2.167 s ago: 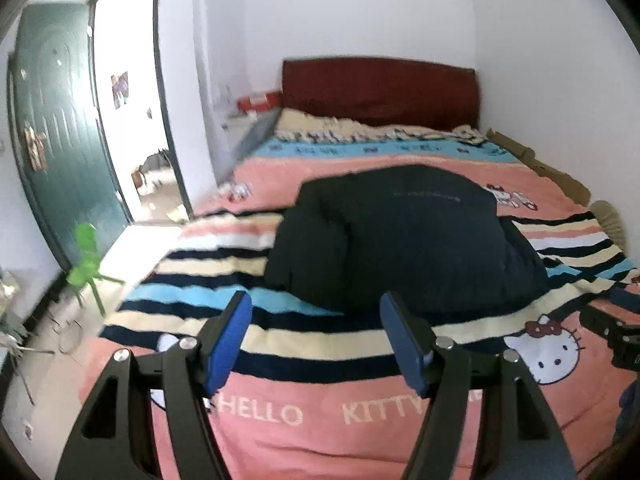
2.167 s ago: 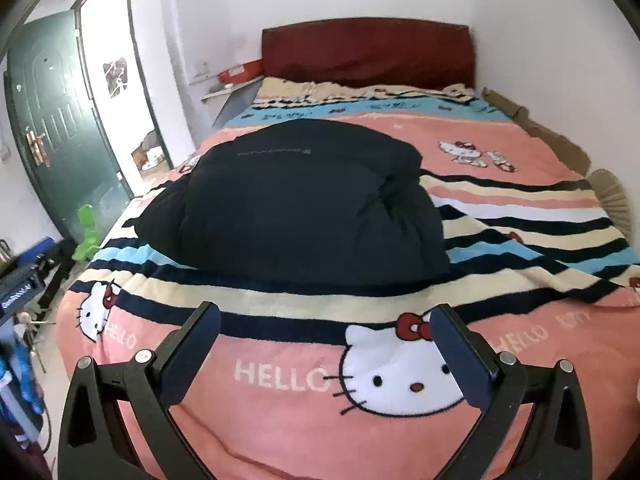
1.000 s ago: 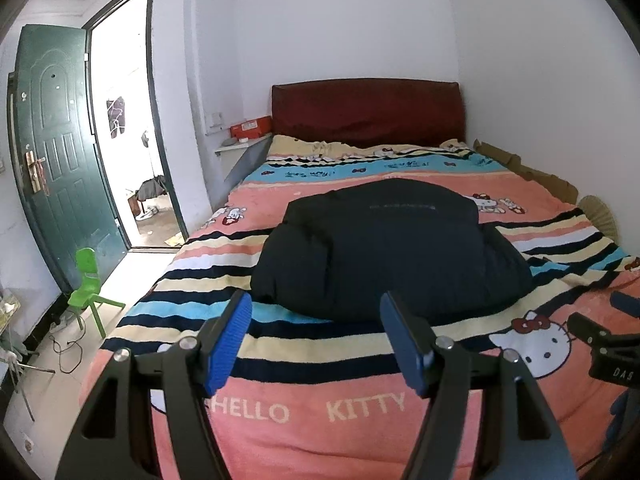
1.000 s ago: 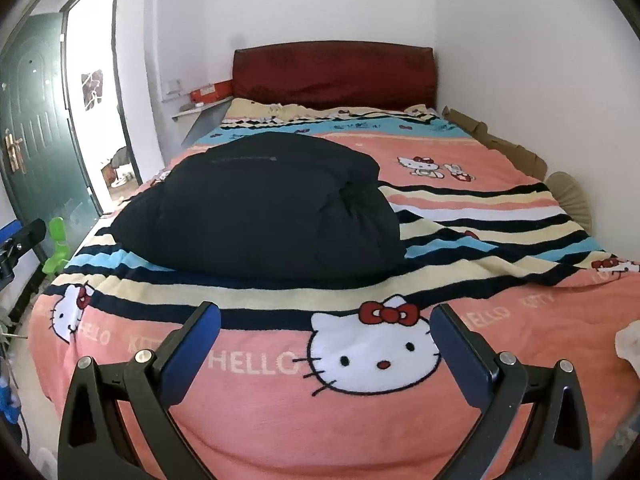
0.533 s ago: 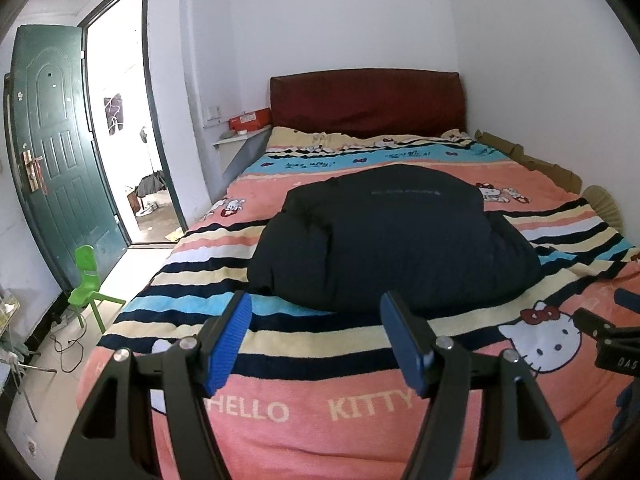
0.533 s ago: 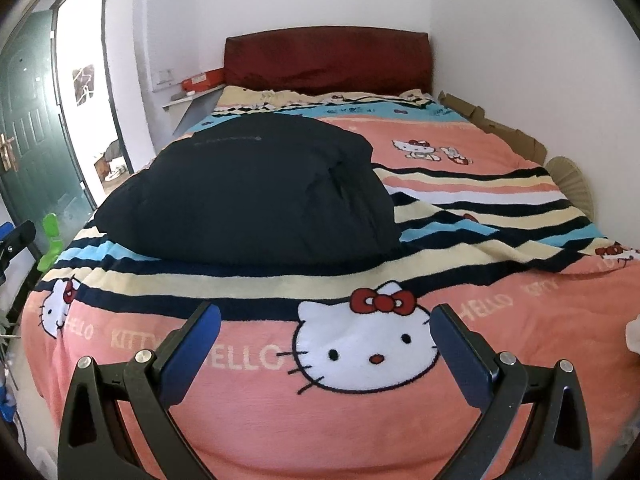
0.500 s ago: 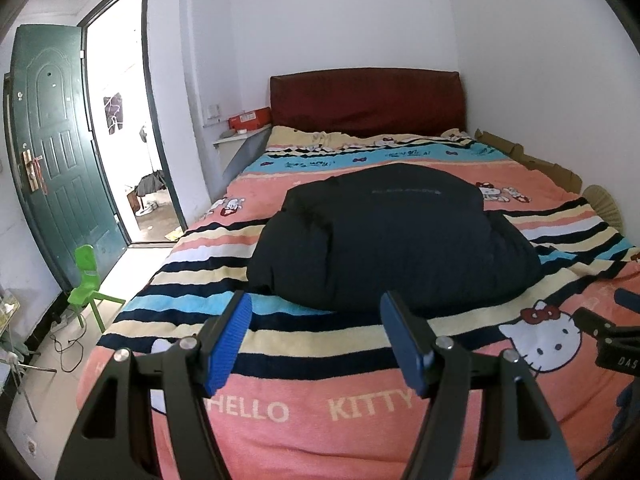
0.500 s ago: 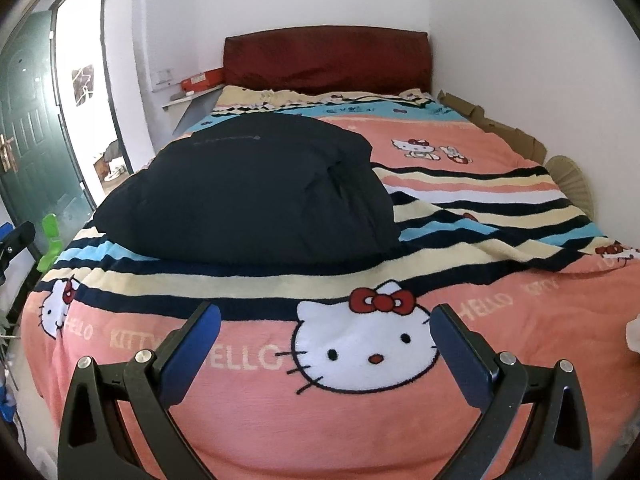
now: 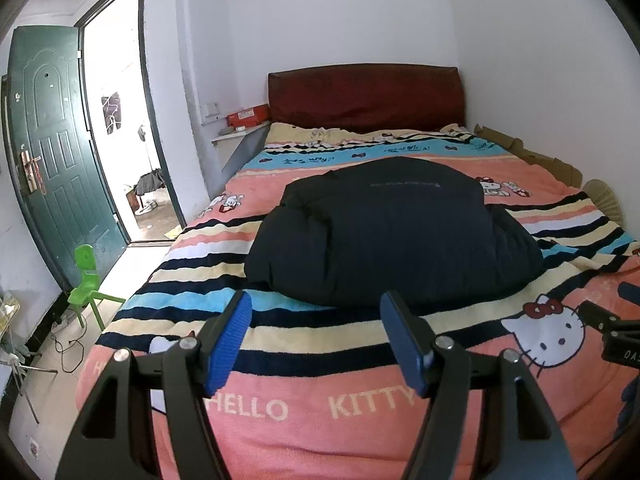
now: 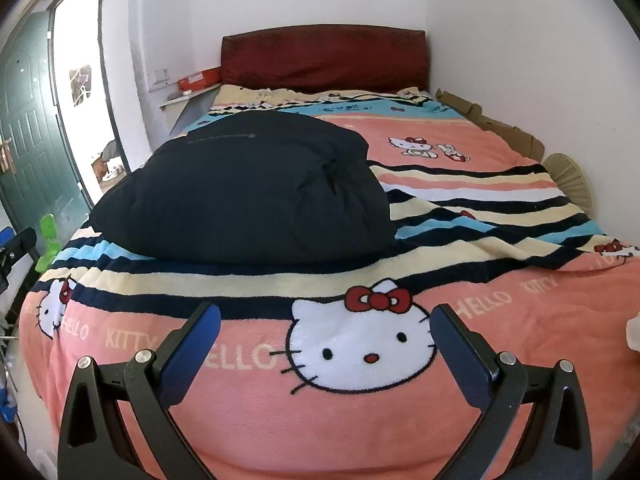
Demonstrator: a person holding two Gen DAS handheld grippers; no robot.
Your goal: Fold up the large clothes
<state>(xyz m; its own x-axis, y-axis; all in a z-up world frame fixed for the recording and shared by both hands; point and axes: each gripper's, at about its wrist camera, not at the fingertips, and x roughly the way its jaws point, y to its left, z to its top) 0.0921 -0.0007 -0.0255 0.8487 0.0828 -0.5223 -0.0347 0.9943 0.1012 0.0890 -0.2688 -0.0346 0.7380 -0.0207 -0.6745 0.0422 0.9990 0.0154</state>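
Observation:
A dark navy padded jacket (image 9: 394, 232) lies folded in a thick bundle on the middle of the bed, on a striped Hello Kitty blanket (image 9: 304, 400). It also shows in the right wrist view (image 10: 248, 188), left of centre. My left gripper (image 9: 316, 320) is open and empty, held over the foot of the bed, short of the jacket. My right gripper (image 10: 326, 330) is open wide and empty, over the Hello Kitty face (image 10: 362, 346) near the foot edge. Part of the right gripper shows in the left wrist view (image 9: 612, 328).
A dark red headboard (image 9: 364, 96) stands against the far wall. A white wall runs along the bed's right side (image 10: 540, 60). A green door (image 9: 52, 152) stands open on the left, with a small green chair (image 9: 90, 280) on the floor. A shelf with a red box (image 9: 248, 116) is beside the headboard.
Both grippers have drawn back from the jacket and risen slightly over the last two seconds. The right view has swung a little. The jacket lies still and both grippers stay open.

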